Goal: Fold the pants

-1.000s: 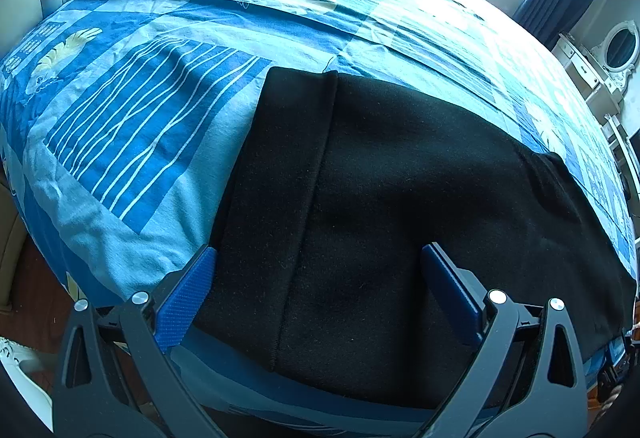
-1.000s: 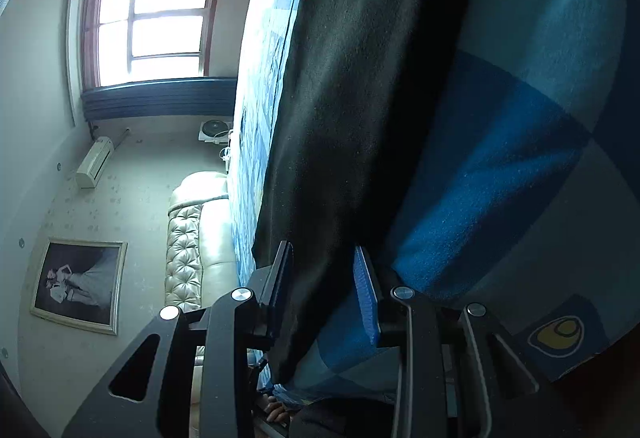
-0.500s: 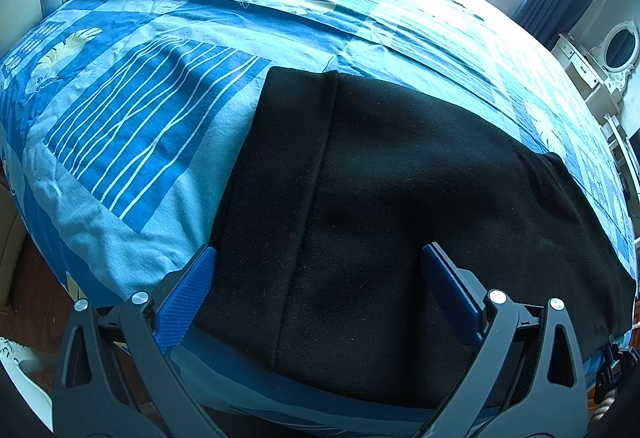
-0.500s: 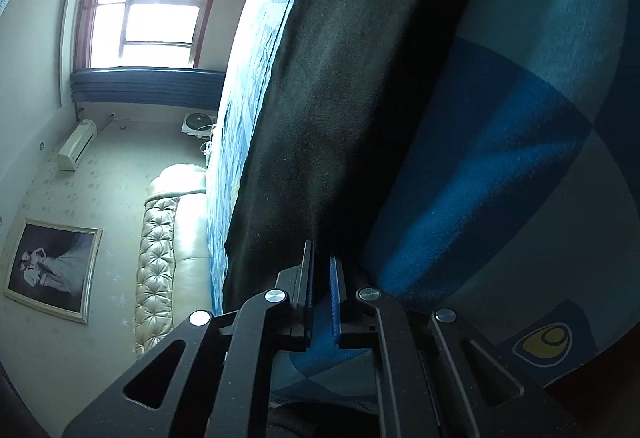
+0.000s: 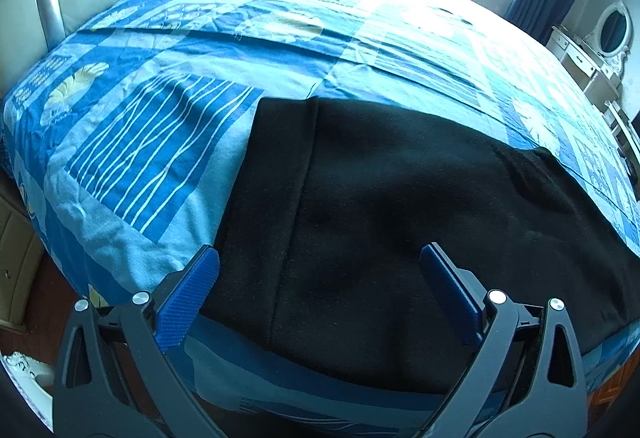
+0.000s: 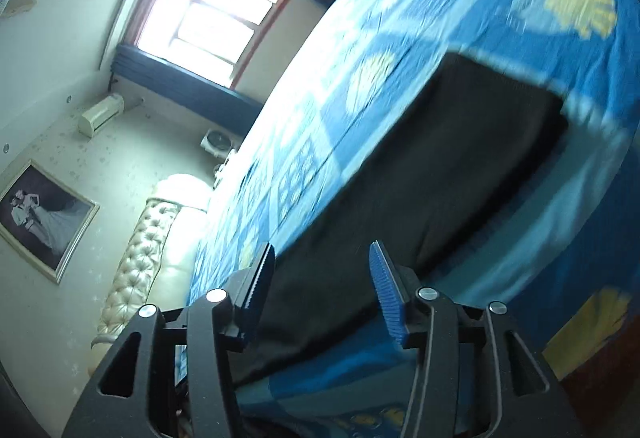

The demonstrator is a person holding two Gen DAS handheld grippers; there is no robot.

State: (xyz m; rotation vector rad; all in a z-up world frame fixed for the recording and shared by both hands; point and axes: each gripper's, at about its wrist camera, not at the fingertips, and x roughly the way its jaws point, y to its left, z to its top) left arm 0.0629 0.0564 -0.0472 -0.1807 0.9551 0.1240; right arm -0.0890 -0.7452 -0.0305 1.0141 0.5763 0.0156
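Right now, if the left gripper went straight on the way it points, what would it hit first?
Most likely the black pants lying flat on the bed. The left gripper tilts down at them, fingers open, nothing between. Depth is hard to judge.

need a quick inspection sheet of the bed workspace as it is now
surface: bed under a blue patterned quilt, bare apart from the pants
job's things: black pants flat along the near edge, a seam running across them
clutter: nothing seen
grippers: left gripper open, hovering over the pants; right gripper opening, nothing pinched, pants beyond it, that view blurred
cables: nothing seen
surroundings: padded headboard, window with dark curtains, framed picture, white dresser with a round mirror
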